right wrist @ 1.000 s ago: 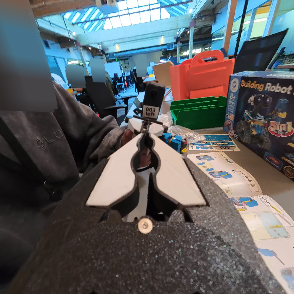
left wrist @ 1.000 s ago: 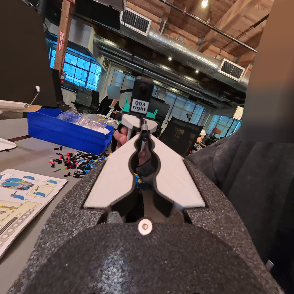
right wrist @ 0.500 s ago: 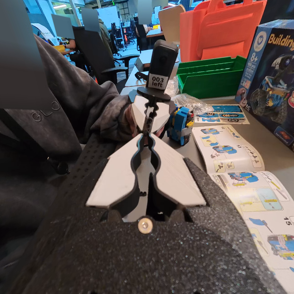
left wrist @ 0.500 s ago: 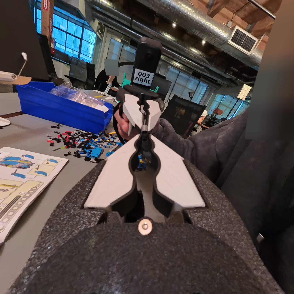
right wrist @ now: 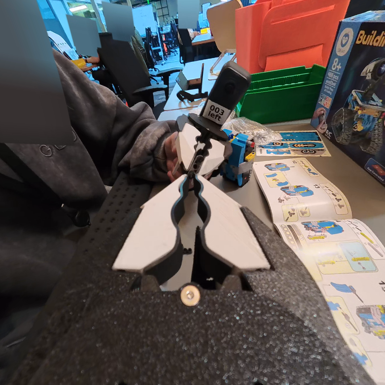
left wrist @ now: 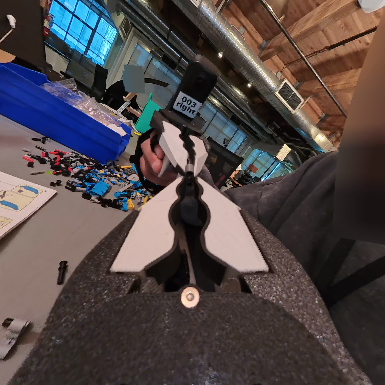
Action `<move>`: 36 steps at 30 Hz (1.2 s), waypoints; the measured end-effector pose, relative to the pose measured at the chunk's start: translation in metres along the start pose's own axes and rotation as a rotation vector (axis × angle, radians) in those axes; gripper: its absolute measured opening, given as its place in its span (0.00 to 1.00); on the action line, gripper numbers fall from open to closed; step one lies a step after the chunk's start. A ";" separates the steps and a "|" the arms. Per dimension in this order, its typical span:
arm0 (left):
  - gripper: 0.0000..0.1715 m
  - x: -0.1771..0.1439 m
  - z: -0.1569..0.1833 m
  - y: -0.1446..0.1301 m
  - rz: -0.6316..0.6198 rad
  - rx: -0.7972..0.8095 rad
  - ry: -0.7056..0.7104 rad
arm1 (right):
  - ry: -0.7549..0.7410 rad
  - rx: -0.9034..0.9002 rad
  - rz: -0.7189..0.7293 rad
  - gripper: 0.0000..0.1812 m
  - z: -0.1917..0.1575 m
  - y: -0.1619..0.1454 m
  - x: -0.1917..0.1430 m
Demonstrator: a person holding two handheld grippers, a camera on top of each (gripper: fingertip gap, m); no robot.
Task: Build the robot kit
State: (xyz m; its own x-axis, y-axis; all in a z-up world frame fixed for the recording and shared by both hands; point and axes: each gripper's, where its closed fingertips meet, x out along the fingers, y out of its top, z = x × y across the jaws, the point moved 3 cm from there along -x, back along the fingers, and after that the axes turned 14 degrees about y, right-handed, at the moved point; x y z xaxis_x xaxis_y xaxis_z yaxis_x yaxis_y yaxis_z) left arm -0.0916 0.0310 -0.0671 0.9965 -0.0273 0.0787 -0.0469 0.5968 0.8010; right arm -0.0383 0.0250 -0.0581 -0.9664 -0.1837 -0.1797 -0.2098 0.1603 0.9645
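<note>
My left gripper (left wrist: 188,177) and my right gripper (right wrist: 190,176) point at each other tip to tip, just above the grey table (left wrist: 68,225). The left gripper is shut on a small black beam with holes (right wrist: 197,163); its end shows between my own tips in the left wrist view (left wrist: 189,180). The right gripper (left wrist: 186,169) is shut on a short grey pin (left wrist: 189,166), whose tip meets the end of the beam. The left gripper also shows in the right wrist view (right wrist: 192,169). A hand in a dark grey sleeve holds each gripper.
A blue bin (left wrist: 52,116) and a pile of small loose pieces (left wrist: 93,177) lie behind the right gripper. A black pin (left wrist: 61,270) lies alone. A blue part-built model (right wrist: 237,164), open instruction booklet (right wrist: 308,208), green bin (right wrist: 281,93), orange bag (right wrist: 291,35) and kit box (right wrist: 354,93) stand right. Left and right tips are no more than a few centimetres apart.
Both grippers have dropped lower towards the table and tilted. They stay shut and tip to tip, and each now looks larger and nearer to the other.
</note>
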 end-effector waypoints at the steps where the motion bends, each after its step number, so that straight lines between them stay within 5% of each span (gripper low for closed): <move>1: 0.03 0.001 0.001 -0.001 -0.001 0.004 0.004 | 0.014 0.010 -0.020 0.02 -0.001 -0.003 0.003; 8: 0.03 -0.001 0.004 0.004 0.017 0.141 0.066 | -0.028 -0.025 0.001 0.02 0.001 0.004 0.003; 36: 0.04 -0.003 0.015 0.006 0.040 0.241 0.111 | 0.017 -0.037 0.081 0.02 -0.004 0.013 0.004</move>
State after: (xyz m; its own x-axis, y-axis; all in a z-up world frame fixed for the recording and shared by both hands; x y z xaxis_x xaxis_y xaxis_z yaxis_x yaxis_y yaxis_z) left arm -0.0959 0.0227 -0.0533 0.9943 0.0889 0.0580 -0.0882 0.3869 0.9179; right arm -0.0448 0.0227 -0.0455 -0.9772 -0.1881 -0.0981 -0.1255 0.1398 0.9822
